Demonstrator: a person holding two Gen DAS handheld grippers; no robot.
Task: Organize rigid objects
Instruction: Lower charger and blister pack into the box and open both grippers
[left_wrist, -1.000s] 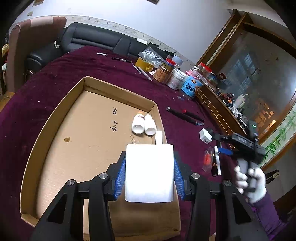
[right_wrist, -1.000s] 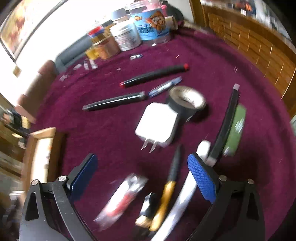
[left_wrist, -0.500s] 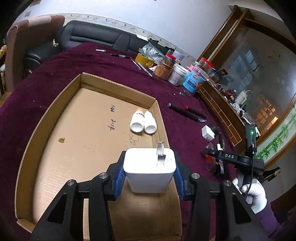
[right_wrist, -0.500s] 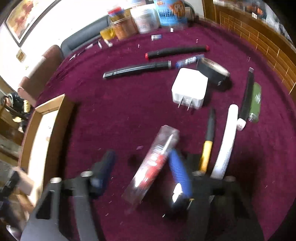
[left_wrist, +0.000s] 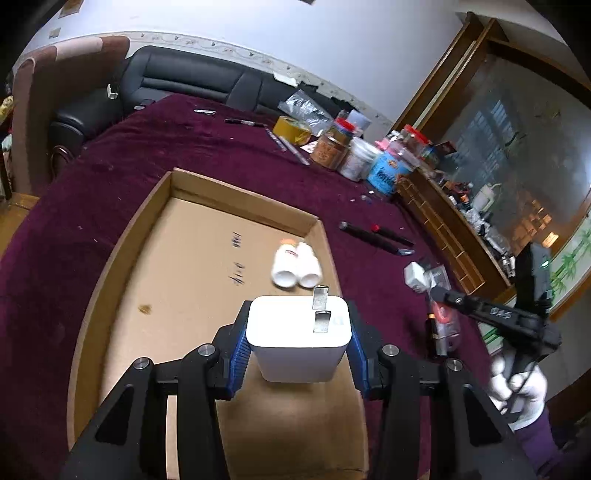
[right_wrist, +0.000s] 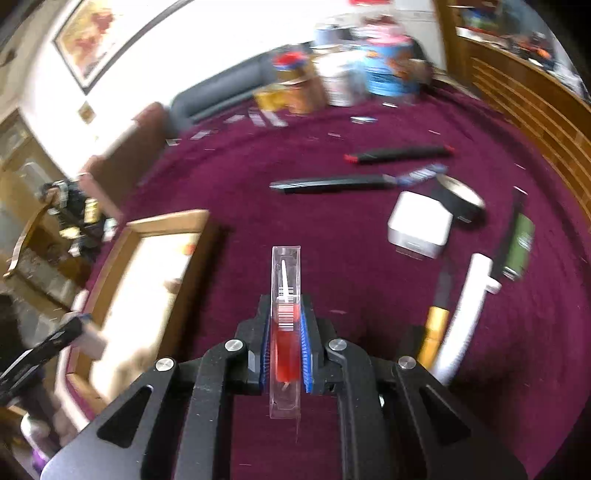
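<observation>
My left tongs grip a white charger over the box; two bottles lie ahead. My right tongs clamp a clear packet above the counter, with pens beyond.

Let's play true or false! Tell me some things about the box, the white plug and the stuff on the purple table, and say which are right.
1. The left gripper holds a white charger. True.
2. The cardboard box holds two white bottles. True.
3. The right gripper is open and holds nothing. False: its fingers are shut on a clear packet with something red inside.
4. The black tape roll lies inside the box. False: it sits on the purple cloth beside a second white charger.
</observation>
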